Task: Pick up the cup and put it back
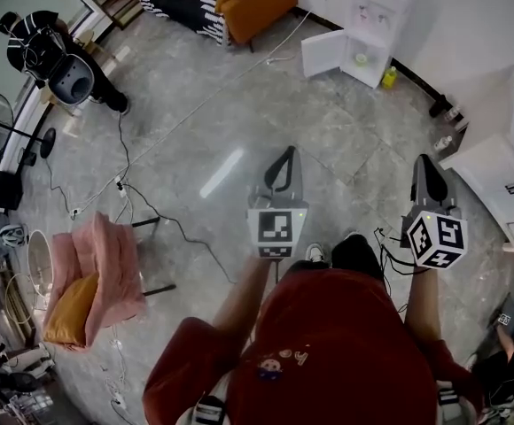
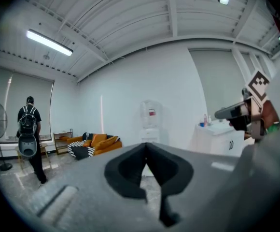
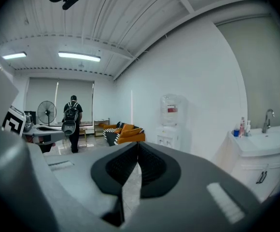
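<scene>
Head view: the person stands on the floor (image 1: 239, 122) with both forearms stretched forward, the left gripper (image 1: 284, 162) and right gripper (image 1: 428, 168) side by side, well apart and close to level. This looks like a carrying pose for walking, since nothing is within reach. No cup shows here

Left gripper view: the jaws are clenched together on nothing, aimed toward a water dispenser (image 2: 149, 120) at the far wall

Right gripper view: this tool (image 3: 136, 146) is likewise closed and empty, with a sink cabinet (image 3: 265, 153) to its right. The cup cannot be found in any view, so it probably lies ahead
</scene>
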### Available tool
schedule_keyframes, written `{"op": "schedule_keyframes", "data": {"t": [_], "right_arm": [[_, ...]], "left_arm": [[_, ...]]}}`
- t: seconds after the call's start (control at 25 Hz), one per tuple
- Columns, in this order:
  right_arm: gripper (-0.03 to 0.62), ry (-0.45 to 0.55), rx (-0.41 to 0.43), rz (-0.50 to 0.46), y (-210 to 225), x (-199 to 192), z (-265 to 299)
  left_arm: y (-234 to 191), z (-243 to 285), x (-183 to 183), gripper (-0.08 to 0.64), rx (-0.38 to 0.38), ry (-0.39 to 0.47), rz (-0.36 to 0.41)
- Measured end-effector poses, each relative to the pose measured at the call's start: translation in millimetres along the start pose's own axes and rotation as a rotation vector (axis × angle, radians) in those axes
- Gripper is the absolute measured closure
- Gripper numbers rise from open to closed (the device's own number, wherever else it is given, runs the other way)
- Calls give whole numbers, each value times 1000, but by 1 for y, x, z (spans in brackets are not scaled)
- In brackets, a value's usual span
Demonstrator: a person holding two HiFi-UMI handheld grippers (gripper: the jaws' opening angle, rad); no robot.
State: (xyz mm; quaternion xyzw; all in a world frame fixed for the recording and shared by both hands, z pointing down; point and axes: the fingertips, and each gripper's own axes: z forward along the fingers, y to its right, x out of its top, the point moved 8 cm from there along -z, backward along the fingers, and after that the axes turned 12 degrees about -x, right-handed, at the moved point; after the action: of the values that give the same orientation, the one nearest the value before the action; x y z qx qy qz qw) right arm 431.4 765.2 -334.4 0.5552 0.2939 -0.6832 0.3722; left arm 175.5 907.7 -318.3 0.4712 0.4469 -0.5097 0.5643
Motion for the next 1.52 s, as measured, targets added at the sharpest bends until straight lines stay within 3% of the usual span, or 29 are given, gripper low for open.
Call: {"op": "schedule_keyframes", "data": {"t": [0.24, 0.6, 0.76, 1.04, 1.28, 1.52], "right_arm": [[589, -13, -31, 16, -14, -8, 24], [589, -30, 30, 34, -45, -25, 112], [589, -34, 46, 58, -75, -19, 169], [589, -66, -11, 120, -103, -7, 254], [589, -97, -87, 155, -98, -8, 308], [589, -78, -103, 170, -101, 3, 339]], "left_arm": [[-32, 4, -10, 560, 10, -3, -4], [-86, 49, -34, 560, 21, -30, -8], [-130, 80, -32, 560, -12, -49, -1], [-204, 154, -25, 560, -88, -64, -38], [-235, 218, -21, 560, -167, -67, -25], [-258, 250, -20, 560, -178, -83, -25]]}}
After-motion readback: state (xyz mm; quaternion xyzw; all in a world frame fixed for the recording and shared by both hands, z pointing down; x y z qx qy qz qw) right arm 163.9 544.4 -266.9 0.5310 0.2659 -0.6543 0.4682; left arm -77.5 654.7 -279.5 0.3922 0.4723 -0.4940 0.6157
